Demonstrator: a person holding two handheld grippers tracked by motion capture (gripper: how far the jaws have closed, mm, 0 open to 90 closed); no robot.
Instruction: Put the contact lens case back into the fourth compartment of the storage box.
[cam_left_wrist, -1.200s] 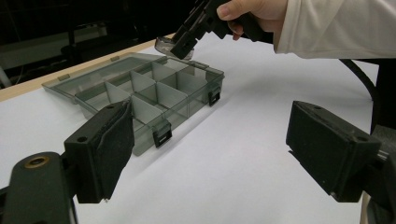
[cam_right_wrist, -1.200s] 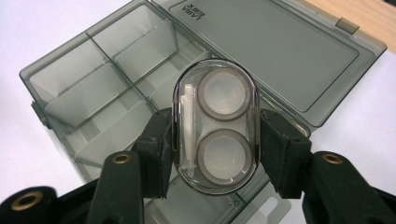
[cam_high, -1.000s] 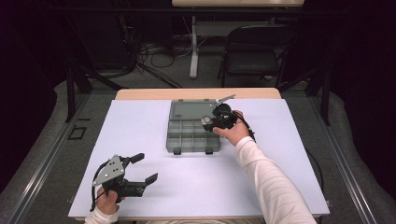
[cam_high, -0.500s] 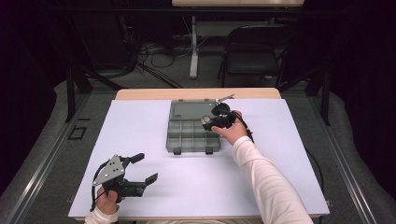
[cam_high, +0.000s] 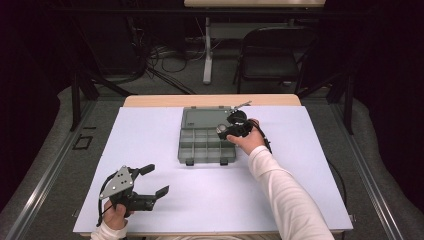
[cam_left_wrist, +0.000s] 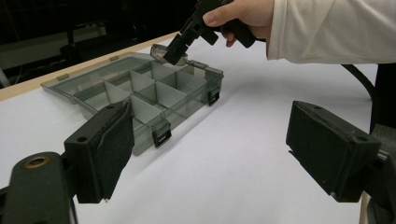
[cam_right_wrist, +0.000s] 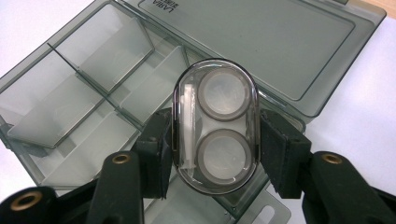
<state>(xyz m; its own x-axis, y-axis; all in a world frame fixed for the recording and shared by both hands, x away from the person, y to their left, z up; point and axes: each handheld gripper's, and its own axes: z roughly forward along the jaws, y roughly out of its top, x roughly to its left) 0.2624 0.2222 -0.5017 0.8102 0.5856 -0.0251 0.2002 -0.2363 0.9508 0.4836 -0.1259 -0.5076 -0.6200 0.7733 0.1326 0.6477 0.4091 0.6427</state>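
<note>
Right gripper view: right gripper (cam_right_wrist: 215, 154) pinching a clear oval case (cam_right_wrist: 215, 125) above the open organizer box's (cam_right_wrist: 84, 93) compartments; placing step, likely needing descent into one compartment; left gripper (cam_high: 150, 181) spread, well clear of the box.

So the bench (cam_high: 150, 145) has a big white sheet over most of its top, with a strip of light wood (cam_high: 165, 100) peeking out along the far edge. Behind it there's a dark chair (cam_high: 272, 55) on grey carpet, and next to that a white table leg (cam_high: 207, 50) coming down from another light wood tabletop (cam_high: 250, 2) at the top of the high view. A tangle of black cables (cam_high: 160, 70) sprawls on the floor left of that leg. Metal rails (cam_high: 45, 170) run along both sides of the bench, and a small black square outline (cam_high: 81, 143) sits on the floor by the left one. Everything further back is just dark.
</note>
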